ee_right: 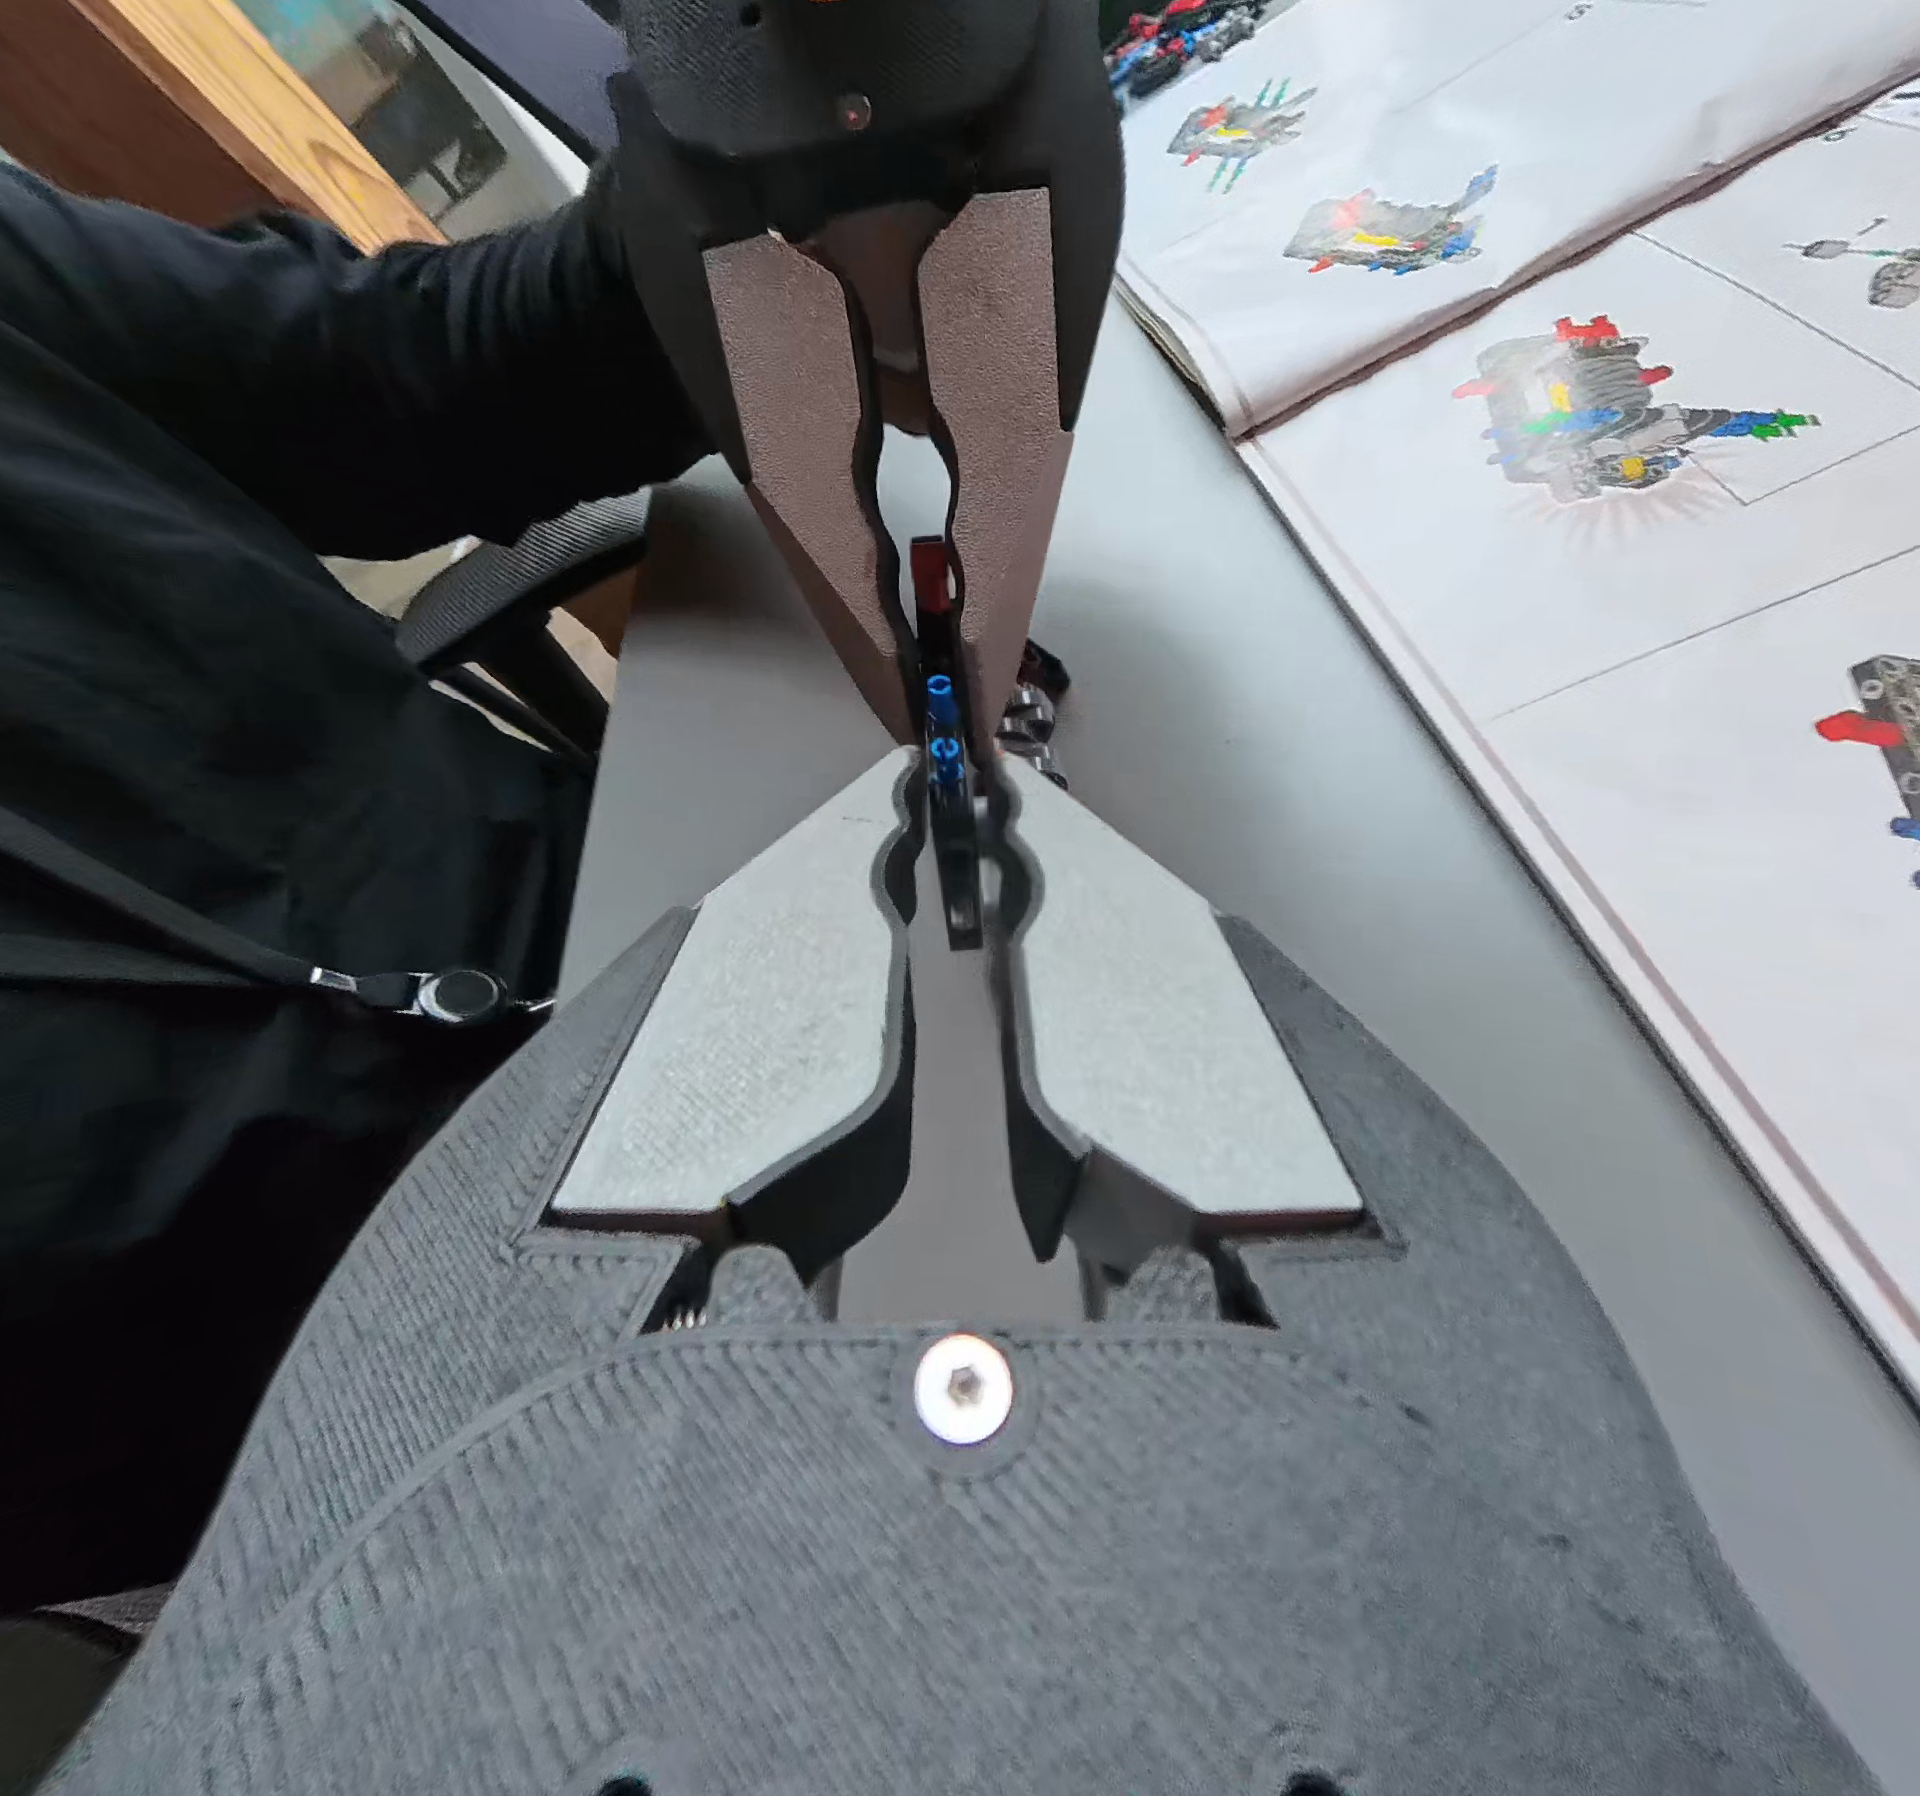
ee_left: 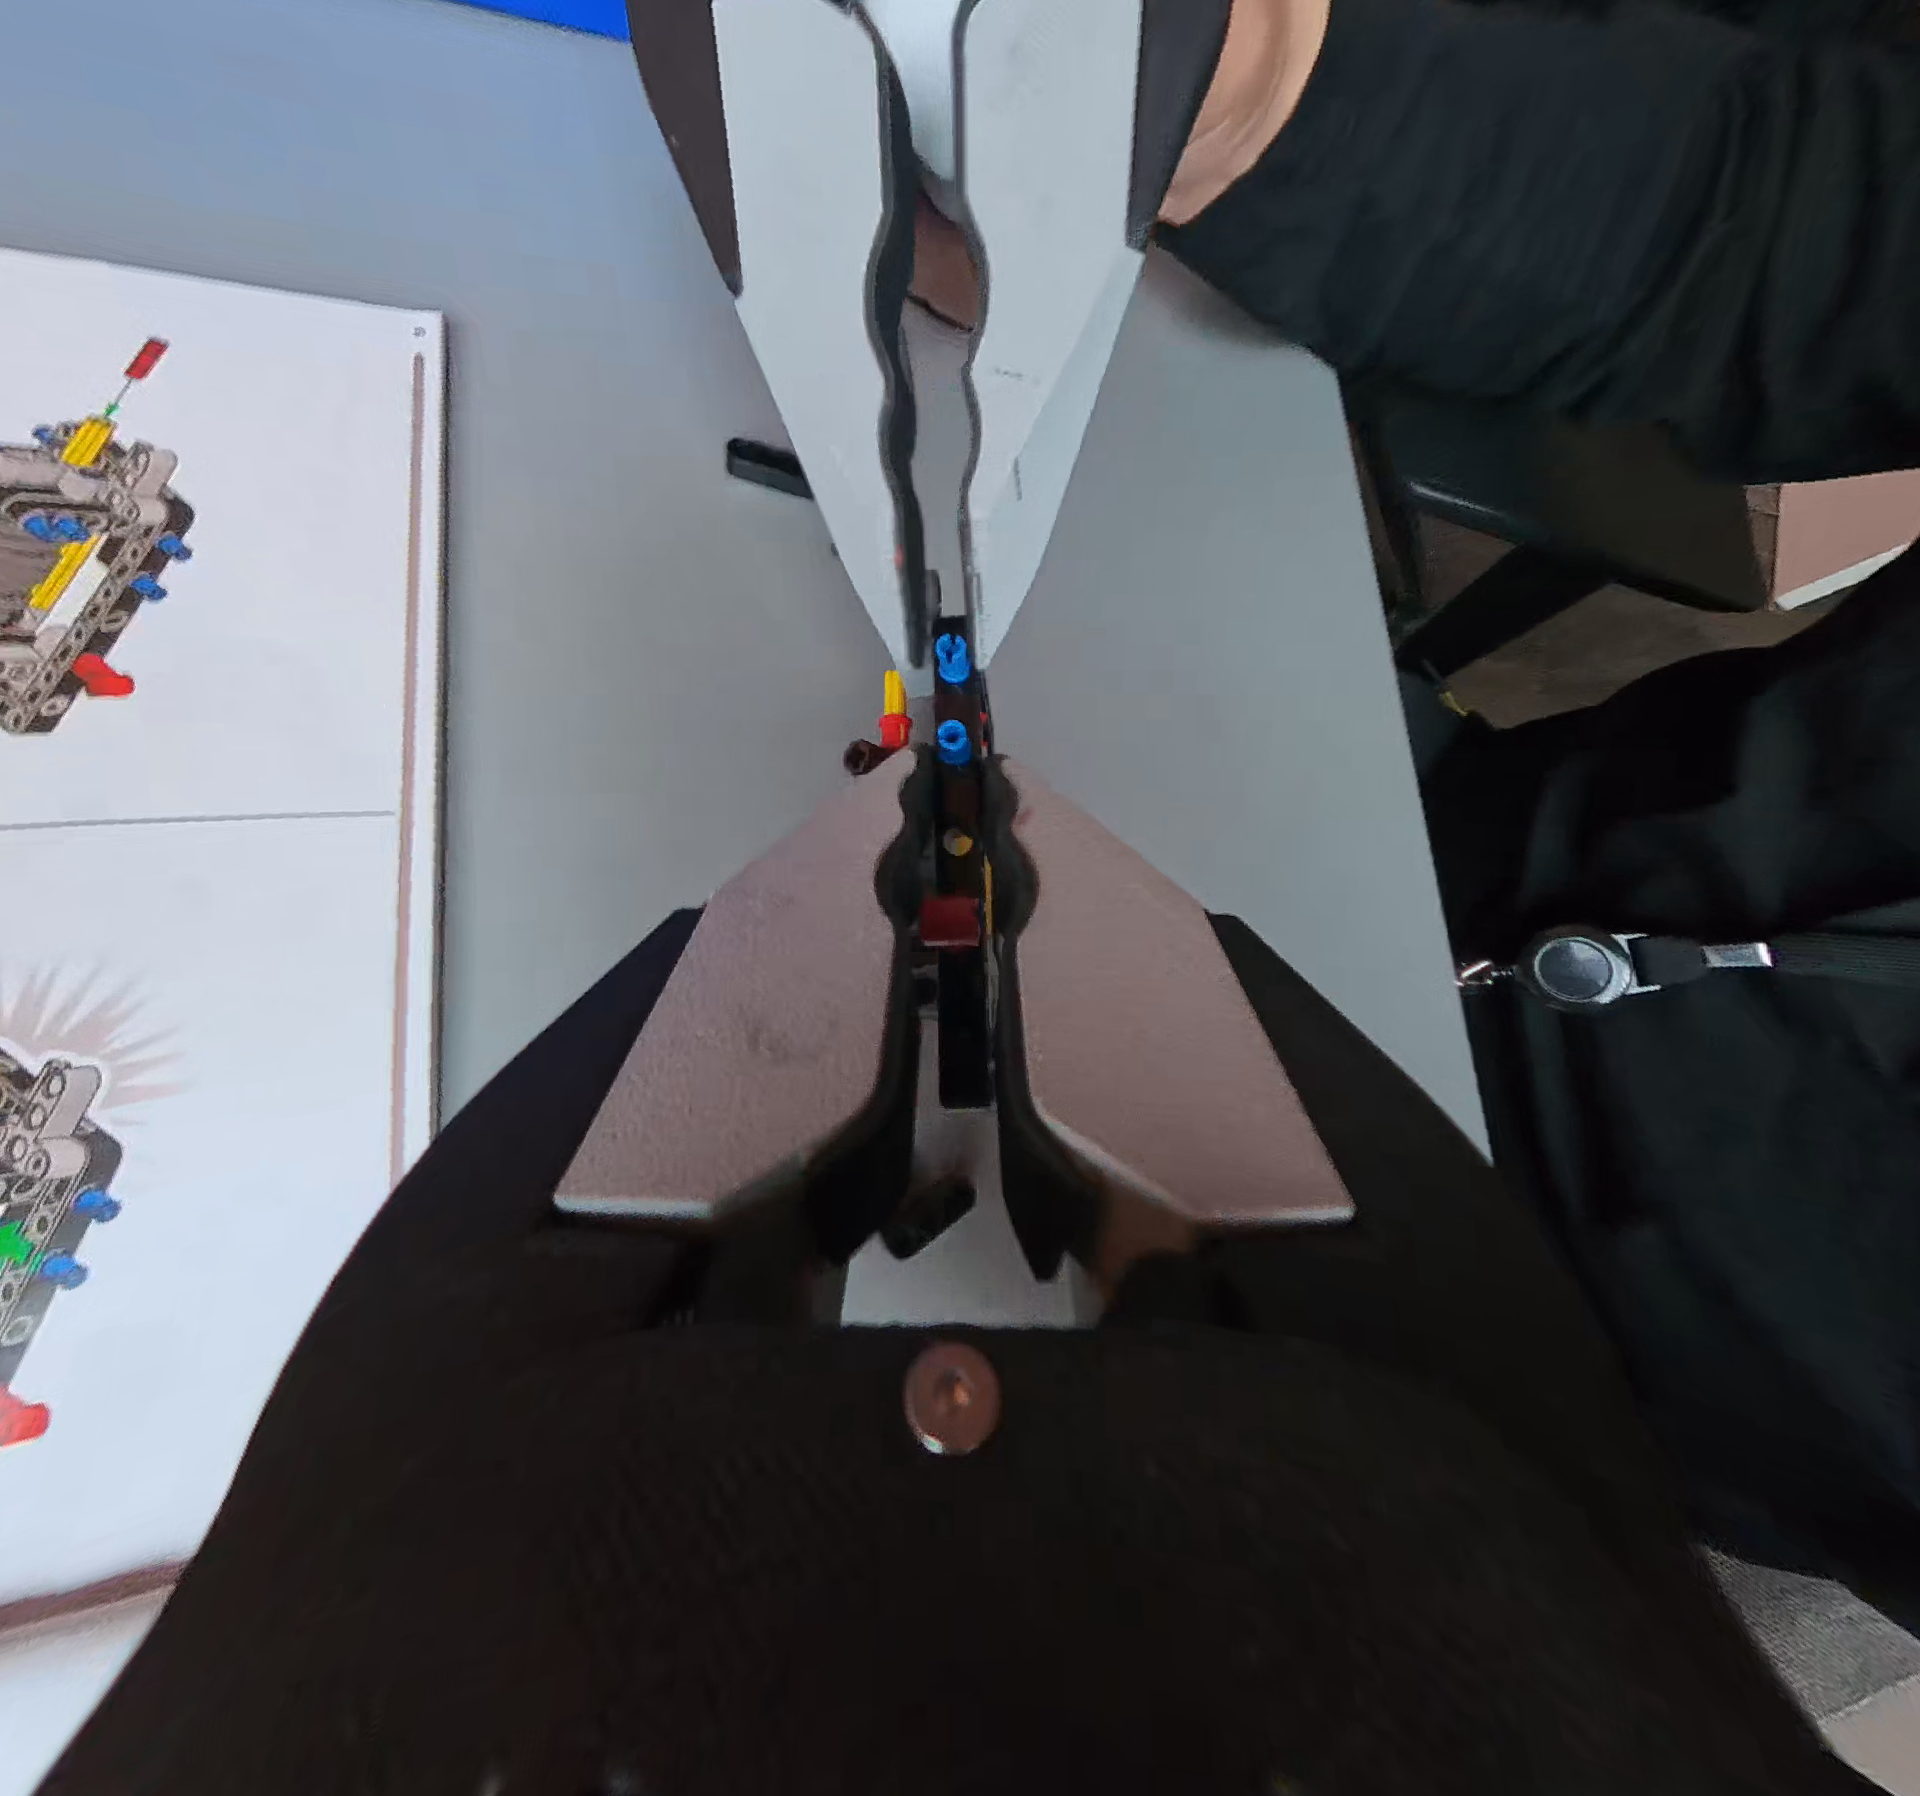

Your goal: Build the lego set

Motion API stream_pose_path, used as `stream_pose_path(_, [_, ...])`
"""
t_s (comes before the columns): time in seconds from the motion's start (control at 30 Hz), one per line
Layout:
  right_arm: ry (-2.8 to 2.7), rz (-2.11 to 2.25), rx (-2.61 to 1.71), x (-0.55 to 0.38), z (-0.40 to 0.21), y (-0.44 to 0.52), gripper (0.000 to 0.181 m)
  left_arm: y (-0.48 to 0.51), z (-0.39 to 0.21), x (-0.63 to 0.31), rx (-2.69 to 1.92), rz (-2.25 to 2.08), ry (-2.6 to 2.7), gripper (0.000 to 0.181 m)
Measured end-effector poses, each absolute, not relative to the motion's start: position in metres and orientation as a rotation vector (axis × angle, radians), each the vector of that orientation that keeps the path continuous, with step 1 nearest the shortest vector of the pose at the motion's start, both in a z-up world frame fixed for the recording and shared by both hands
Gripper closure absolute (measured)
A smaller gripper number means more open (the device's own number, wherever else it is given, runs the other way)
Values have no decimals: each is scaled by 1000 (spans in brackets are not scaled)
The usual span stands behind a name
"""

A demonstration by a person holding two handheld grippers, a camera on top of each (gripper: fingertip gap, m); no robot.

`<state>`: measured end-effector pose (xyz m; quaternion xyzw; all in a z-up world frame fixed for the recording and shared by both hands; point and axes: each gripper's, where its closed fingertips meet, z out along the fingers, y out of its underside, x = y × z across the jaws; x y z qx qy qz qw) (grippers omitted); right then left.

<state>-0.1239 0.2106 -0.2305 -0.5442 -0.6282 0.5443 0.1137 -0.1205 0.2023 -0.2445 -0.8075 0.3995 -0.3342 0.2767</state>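
I have both claws meeting tip to tip above the grey bench (ee_left: 1195, 603), each closed on the same black lego beam (ee_left: 958, 915).

Left claw (ee_left: 954, 790): its jaws are narrow and clamped on the near end of the beam. The beam runs straight away from the camera between the fingers. A red piece (ee_left: 951, 918) sits on the beam inside the grip. Two blue pins (ee_left: 951, 697) stand on the stretch of beam exposed between the two claws.

Right claw (ee_right: 961, 790): its jaws are also narrow and pinch the opposite end of the beam (ee_right: 961, 873). In the right wrist view the blue pins (ee_right: 940, 728) lie just past my fingertips, and the red piece (ee_right: 932, 572) shows between the fingers of the left claw (ee_right: 935, 697) facing me.

On the bench just left of the beam, in the left wrist view, I see a small yellow-and-red piece (ee_left: 892, 707) and a dark connector (ee_left: 864, 757); whether they touch each other I cannot tell. A short black piece (ee_left: 764, 466) lies farther off.

The open instruction booklet (ee_right: 1558, 458) lies flat on the bench, well apart from the claws. A heap of loose lego parts (ee_right: 1184, 27) sits beyond the booklet.

A person in black clothing (ee_right: 260, 603) sits at the bench edge.
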Motion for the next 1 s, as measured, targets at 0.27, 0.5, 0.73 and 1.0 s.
stream_pose_path(0.27, [-1823,1556,-1509,-127,-230,229,172,210,-248,-129,-2190,-955,1030,176])
stream_pose_path(0.5, [-1887,1495,-1460,-131,-235,223,178,215,-249,-127,-2173,-935,1058,176])
stream_pose_path(0.73, [-1899,1415,-1426,-133,-241,224,179,220,-252,-127,-2169,-854,1053,175])
stream_pose_path(1.0, [-1846,1495,-1474,-132,-246,224,181,220,-257,-121,-2178,-894,994,175])
